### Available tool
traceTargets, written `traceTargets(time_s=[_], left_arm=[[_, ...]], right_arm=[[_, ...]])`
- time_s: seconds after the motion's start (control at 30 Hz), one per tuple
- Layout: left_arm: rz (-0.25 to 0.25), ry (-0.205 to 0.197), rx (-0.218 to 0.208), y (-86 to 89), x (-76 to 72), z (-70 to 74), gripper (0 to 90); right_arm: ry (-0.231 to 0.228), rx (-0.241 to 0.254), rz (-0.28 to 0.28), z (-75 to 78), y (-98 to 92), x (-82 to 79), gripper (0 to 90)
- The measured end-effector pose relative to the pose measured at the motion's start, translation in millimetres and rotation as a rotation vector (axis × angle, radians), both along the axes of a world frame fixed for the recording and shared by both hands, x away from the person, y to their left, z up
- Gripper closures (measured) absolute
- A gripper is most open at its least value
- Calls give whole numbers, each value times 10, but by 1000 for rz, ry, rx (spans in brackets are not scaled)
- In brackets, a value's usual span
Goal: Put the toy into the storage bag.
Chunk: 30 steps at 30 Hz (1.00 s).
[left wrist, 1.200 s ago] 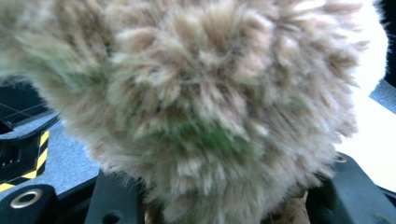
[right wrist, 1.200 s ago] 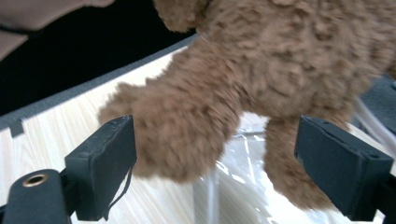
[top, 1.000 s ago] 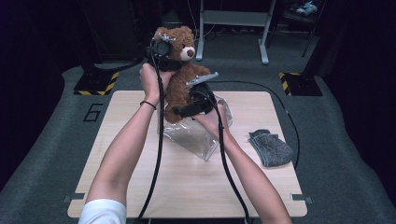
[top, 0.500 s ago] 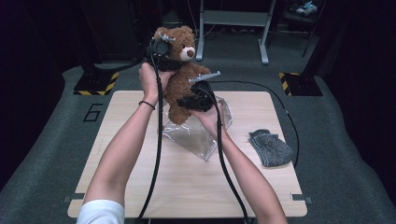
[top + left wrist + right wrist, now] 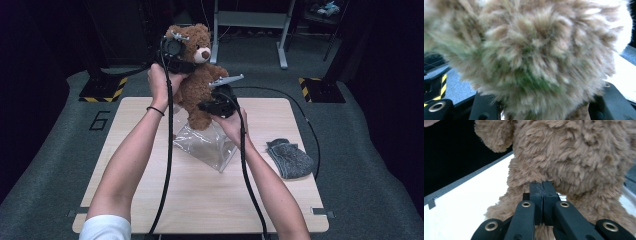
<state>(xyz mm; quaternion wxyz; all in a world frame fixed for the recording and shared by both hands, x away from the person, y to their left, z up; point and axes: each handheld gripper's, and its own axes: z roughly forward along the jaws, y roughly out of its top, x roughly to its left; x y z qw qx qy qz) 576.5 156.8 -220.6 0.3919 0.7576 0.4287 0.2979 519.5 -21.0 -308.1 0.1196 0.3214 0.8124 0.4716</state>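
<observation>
Bear (image 5: 196,82) stayed upright above bag (image 5: 205,146) on worktop (image 5: 150,175), little changed; left hand-held gripper (image 5: 176,56) clamped its head, right hand-held gripper (image 5: 216,102) pinched fur at side, jaws together; sock (image 5: 290,157) lay apart

Both forearms extended forward; left hand-held gripper (image 5: 175,52) raised higher, right hand-held gripper (image 5: 543,190) jaws pressed together.

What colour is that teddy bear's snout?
The teddy bear is brown, but its snout is white with a dark nose. The high view shows it best.
</observation>
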Motion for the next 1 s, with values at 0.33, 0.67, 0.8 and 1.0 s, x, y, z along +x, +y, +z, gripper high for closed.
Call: traceTargets(time_s=[0.33, 0.67, 0.8, 1.0], left_arm=[[-21, 15, 22, -64, -43, 69, 465], [-43, 67, 70, -99, -20, -11, 461], [-46, 76, 83, -97, -17, -39, 462], [-25, 83, 81, -90, 32, -87, 467]], right_arm=[[-32, -48, -10, 67, -152, -21, 900], [-3, -74, -21, -54, -271, 74, 900], [23, -87, -2, -106, -251, 107, 900], [4, -59, 19, -52, -234, -14, 770]])
